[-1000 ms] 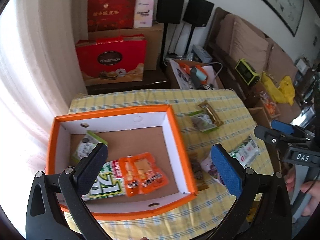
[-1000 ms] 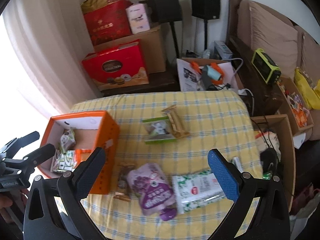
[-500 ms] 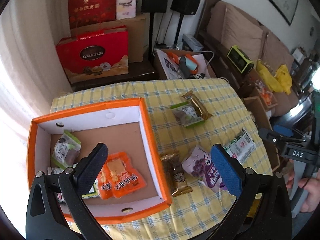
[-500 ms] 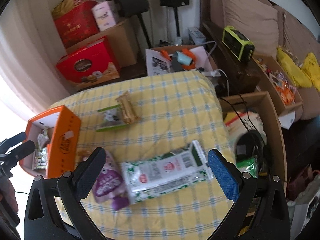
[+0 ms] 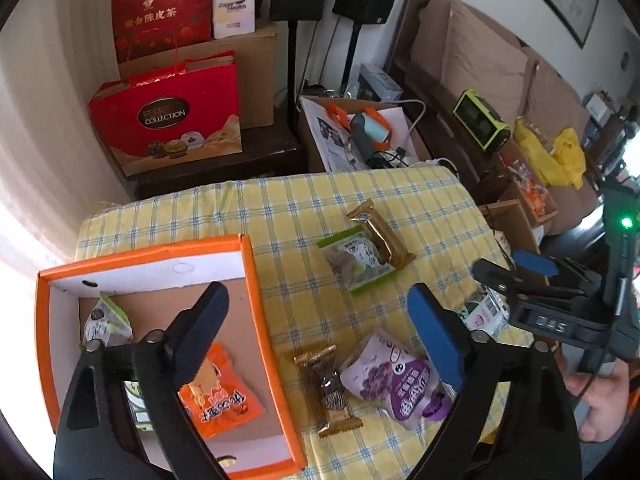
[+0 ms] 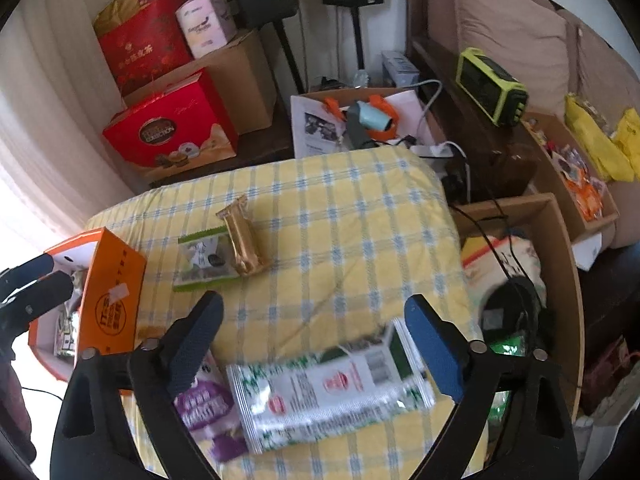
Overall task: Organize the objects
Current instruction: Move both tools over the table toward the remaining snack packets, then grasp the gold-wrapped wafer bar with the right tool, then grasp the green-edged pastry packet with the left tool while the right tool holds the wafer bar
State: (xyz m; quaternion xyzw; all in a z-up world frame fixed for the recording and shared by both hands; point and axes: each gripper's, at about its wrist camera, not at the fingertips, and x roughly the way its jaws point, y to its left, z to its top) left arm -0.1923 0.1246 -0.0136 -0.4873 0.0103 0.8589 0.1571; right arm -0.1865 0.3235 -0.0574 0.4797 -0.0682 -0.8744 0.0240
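On the yellow checked tablecloth [image 5: 280, 208], snack packets lie loose. At 9 o'clock in the left wrist view sits the orange box [image 5: 256, 300], holding an orange packet [image 5: 218, 396] and a small green-edged packet [image 5: 106, 320].

Left gripper [image 5: 316, 326]: jaws wide but just been closing; between them lie the box wall, a brown-gold bar [image 5: 326, 384] and a purple pouch [image 5: 396, 384], neither pressed.

Right gripper [image 6: 314, 336]: jaws wide, also just been closing; a white-and-green packet [image 6: 332, 388] lies between and below them, blurred, not gripped. Purple pouch at 7 o'clock beside it. At 11 o'clock, a gold bar [image 6: 242, 246] overlaps a green-trimmed packet [image 6: 202, 260].
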